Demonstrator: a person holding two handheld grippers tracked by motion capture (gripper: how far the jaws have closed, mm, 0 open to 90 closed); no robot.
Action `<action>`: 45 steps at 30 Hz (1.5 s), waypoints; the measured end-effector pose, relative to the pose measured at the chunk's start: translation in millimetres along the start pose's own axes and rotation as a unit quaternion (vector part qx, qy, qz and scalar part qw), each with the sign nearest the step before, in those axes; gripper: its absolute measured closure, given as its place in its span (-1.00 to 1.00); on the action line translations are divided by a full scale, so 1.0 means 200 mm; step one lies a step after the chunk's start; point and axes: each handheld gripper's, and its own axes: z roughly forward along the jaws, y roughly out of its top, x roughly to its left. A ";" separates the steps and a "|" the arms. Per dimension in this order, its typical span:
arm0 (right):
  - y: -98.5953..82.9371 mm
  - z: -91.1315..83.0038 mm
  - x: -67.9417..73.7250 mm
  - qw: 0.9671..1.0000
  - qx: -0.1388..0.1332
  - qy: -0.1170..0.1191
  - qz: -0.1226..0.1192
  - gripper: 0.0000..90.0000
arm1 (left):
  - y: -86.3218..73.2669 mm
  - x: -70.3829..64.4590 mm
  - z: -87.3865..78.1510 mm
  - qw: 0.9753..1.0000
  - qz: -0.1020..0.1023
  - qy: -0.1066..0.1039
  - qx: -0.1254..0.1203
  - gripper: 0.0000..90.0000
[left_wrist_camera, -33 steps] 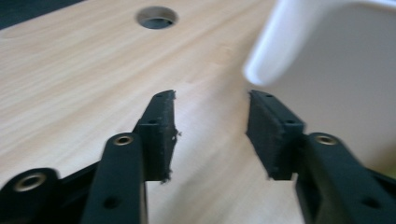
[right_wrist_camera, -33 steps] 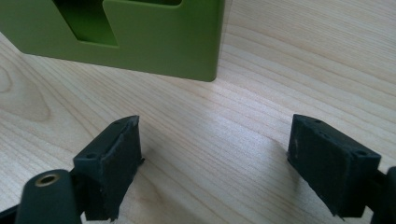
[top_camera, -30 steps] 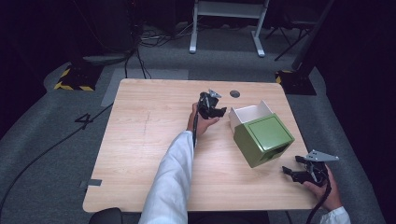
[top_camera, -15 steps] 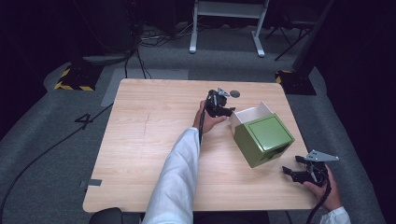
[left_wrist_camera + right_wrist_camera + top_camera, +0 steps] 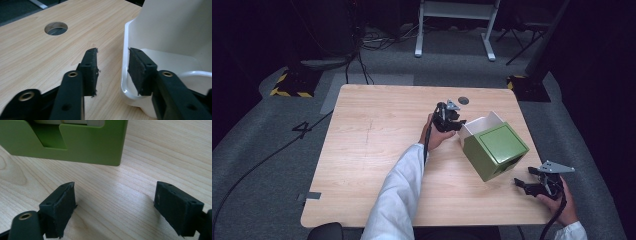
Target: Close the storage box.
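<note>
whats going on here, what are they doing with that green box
A person at a wooden table holds a gripper in each hand. The left gripper is at the white inner tray that sticks out of the green box, its open fingers straddling the tray's wall. The right gripper rests open on the table near the box, holding nothing.

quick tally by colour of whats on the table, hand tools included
green: 1, the box shell
white: 1, the inner drawer
black: 2, the left tool and right tool
total: 4
</note>
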 end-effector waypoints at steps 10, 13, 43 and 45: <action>0.00 0.00 0.00 1.000 0.000 -0.001 0.000 -0.62 | -0.05 -0.01 0.06 0.997 -0.008 -0.075 0.024 0.40; 0.00 0.00 0.00 1.000 0.000 0.000 0.000 -0.62 | -0.05 -0.02 0.06 0.995 -0.002 -0.090 0.032 0.38; 0.00 0.00 0.00 1.000 0.000 -0.001 0.000 -0.62 | 0.01 -0.13 -0.08 0.997 0.060 -0.029 0.046 -0.10; 0.00 0.00 0.00 1.000 0.000 -0.001 0.000 -0.62 | 0.01 -0.12 -0.10 0.997 0.061 -0.024 0.046 -0.12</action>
